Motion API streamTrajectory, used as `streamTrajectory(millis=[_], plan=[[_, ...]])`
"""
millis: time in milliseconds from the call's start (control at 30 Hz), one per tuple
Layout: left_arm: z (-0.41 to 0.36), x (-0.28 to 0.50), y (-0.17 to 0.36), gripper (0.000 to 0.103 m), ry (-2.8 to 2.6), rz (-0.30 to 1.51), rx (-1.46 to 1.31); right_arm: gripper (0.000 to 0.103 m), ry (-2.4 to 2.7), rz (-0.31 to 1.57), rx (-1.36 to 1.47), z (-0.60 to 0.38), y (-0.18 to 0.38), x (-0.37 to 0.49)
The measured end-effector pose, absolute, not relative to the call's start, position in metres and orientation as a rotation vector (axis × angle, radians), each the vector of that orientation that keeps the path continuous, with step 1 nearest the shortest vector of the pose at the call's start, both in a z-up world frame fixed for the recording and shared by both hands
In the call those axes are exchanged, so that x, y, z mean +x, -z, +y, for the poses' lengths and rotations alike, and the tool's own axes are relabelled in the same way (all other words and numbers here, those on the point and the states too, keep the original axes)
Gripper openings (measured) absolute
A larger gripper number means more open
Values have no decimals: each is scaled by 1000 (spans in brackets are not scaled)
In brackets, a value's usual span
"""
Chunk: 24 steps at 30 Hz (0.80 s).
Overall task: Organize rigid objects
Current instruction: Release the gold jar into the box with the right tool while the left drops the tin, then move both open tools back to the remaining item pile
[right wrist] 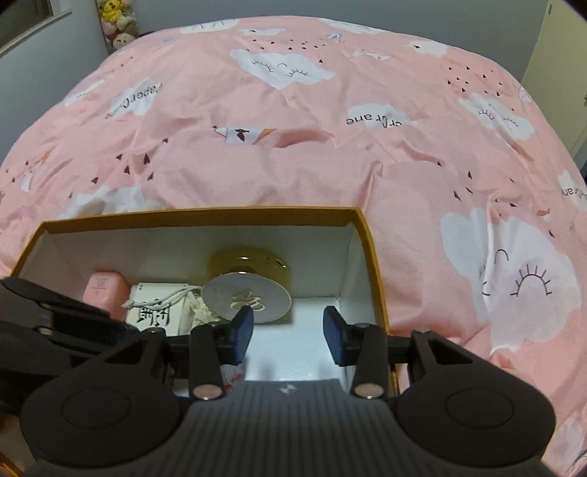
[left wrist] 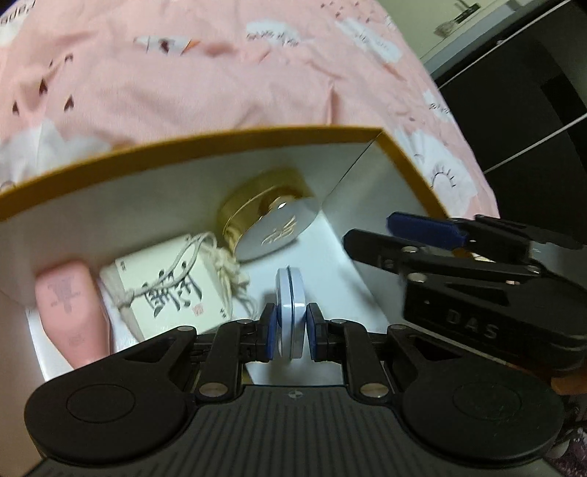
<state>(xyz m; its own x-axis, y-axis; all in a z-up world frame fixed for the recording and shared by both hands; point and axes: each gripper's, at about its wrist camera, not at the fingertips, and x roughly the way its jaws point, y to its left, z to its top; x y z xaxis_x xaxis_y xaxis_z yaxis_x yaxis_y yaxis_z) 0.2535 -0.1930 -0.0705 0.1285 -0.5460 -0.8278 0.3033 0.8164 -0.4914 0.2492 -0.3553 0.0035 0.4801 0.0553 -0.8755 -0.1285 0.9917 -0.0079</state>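
A cardboard box (left wrist: 403, 154) with a yellow rim and white inside lies on the bed; it also shows in the right wrist view (right wrist: 370, 249). Inside are a gold round case (left wrist: 271, 220) (right wrist: 249, 290), a cream box tied with string (left wrist: 172, 290) (right wrist: 154, 308) and a pink box (left wrist: 66, 308) (right wrist: 104, 290). My left gripper (left wrist: 291, 330) is shut on a flat round white tin (left wrist: 291, 304), held on edge over the box floor. My right gripper (right wrist: 288, 330) is open and empty over the box's right part; it shows at the right of the left wrist view (left wrist: 403, 235).
The box rests on a pink bedspread (right wrist: 293, 146) with cloud prints. Plush toys (right wrist: 117, 22) sit at the far left corner by a grey wall. A dark cabinet (left wrist: 532, 91) stands to the right of the bed.
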Motion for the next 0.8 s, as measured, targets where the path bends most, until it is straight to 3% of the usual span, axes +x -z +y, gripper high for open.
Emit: streamTrajectory(millis=[233,500,633,800], plan=[[-189,252,75,26,589,1337,-211,47,-126,1058,-115,-344,-3,247],[-181,240,49,37,572,1244,-158,53,-110,1035,-116,-343,-11,243],[-168,229,29,38,594,1172,-142,61,-101,1003,-116,-340,-19,238],[-145,214,2,40,608,1075,-156,63,-106,953,-130,-327,-30,228]])
